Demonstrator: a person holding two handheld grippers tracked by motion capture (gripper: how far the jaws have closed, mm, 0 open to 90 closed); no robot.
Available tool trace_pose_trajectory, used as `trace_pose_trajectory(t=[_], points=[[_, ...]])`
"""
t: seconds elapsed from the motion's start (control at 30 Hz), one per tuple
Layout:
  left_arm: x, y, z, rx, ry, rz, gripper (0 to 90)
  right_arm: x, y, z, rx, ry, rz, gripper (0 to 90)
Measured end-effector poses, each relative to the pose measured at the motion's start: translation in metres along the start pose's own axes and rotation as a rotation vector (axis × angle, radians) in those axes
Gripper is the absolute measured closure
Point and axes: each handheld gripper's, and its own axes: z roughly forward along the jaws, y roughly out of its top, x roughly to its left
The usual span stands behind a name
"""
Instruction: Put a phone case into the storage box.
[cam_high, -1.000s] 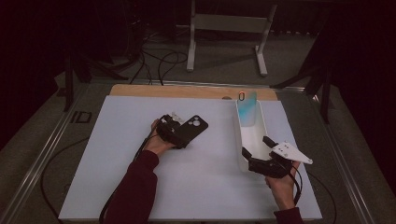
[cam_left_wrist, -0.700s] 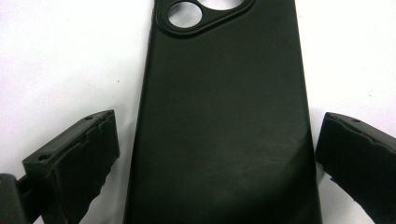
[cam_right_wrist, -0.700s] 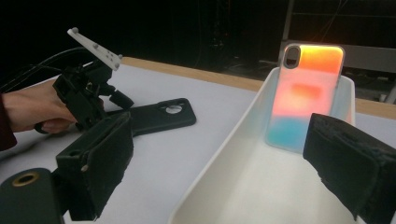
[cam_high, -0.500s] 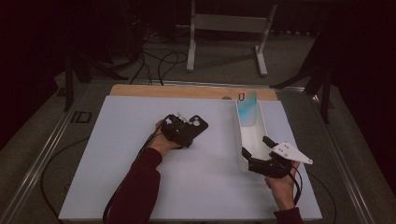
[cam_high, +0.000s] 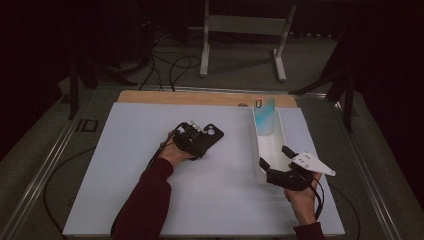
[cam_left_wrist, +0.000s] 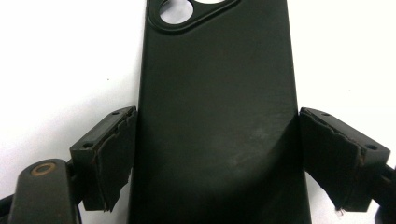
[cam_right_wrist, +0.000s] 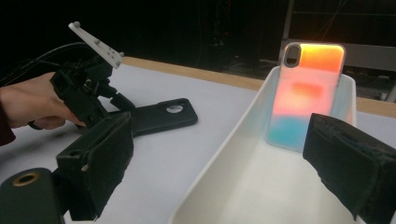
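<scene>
A black phone case (cam_high: 213, 133) (cam_left_wrist: 217, 70) lies flat on the white table sheet (cam_high: 125, 170), its camera cut-out pointing away from my left gripper (cam_high: 201, 142) (cam_left_wrist: 217, 158). The jaws have just been closing, and their pads (cam_left_wrist: 109, 154) now touch both long edges of the case. A colourful orange-and-teal phone case (cam_high: 264, 117) (cam_right_wrist: 303, 93) leans upright at the far end of a white tray (cam_high: 272, 145) (cam_right_wrist: 224, 140). My right gripper (cam_high: 274, 157) (cam_right_wrist: 233, 168) stands open at the tray's near end, straddling its left wall. The right gripper view also catches the left gripper (cam_right_wrist: 123, 105) and the black case (cam_right_wrist: 159, 116).
A wooden strip (cam_high: 200, 97) runs along the table's far edge. Behind it on the floor stand a metal frame (cam_high: 240, 30) and loose cables (cam_high: 170, 65). Metal rails (cam_high: 45, 175) flank the table. Bare sheet lies between the two hands.
The left gripper has settled slightly over the black case. Both hands and the tray keep their places.
</scene>
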Motion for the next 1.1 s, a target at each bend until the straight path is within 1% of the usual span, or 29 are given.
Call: trace_pose_trajectory(t=[0.1,0.13,0.17,0.23,0.3,0.37,0.43,0.47,0.57,0.7,0.87,0.93,1.0,1.03,1.1], points=[[-0.001,-0.001,-0.001,-0.007,0.007,0.004,15.8,-0.001,0.000,0.000,0.000,-0.005,0.005,8.3],[-0.001,-0.001,-0.002,-0.014,0.004,0.002,15.8,-0.001,0.000,0.000,0.000,-0.005,0.005,8.3],[-0.002,0.000,-0.003,-0.017,0.013,0.007,15.7,-0.001,0.000,0.000,0.000,-0.005,0.004,8.3],[-0.003,0.001,-0.005,-0.031,0.009,0.005,15.8,-0.001,0.000,0.000,0.000,-0.005,0.005,8.3],[-0.004,0.002,-0.008,-0.041,0.019,0.009,15.7,-0.001,0.000,-0.001,-0.002,-0.006,0.002,8.3],[-0.005,0.002,-0.011,-0.056,0.023,0.008,15.7,-0.002,0.001,-0.001,-0.002,-0.007,0.002,8.3],[-0.005,0.003,-0.014,-0.060,0.021,0.010,15.6,-0.002,0.001,-0.001,-0.002,-0.007,0.007,8.3],[-0.006,0.003,-0.016,-0.071,0.024,0.008,15.6,-0.002,0.001,-0.001,-0.004,-0.006,0.008,8.3],[-0.007,0.002,-0.024,-0.105,0.015,-0.004,15.5,-0.002,0.001,-0.002,-0.001,-0.006,0.006,8.3],[-0.012,0.002,-0.035,-0.129,0.026,0.018,15.4,-0.003,0.002,-0.002,-0.002,-0.005,0.010,8.3],[-0.017,0.003,-0.050,-0.174,0.035,0.039,15.4,-0.002,0.002,-0.002,0.001,-0.002,0.011,8.3],[-0.019,0.001,-0.055,-0.199,0.035,0.040,15.4,-0.003,0.003,-0.003,0.002,-0.001,0.007,8.3],[-0.019,0.001,-0.057,-0.206,0.037,0.042,15.4,-0.003,0.003,-0.003,0.002,0.001,0.008,8.3],[-0.021,-0.002,-0.062,-0.222,0.038,0.044,15.4,-0.003,0.003,-0.003,0.003,0.002,0.010,8.3],[-0.023,-0.004,-0.066,-0.236,0.041,0.048,15.4,-0.004,0.003,-0.002,0.015,0.008,0.019,8.2]])
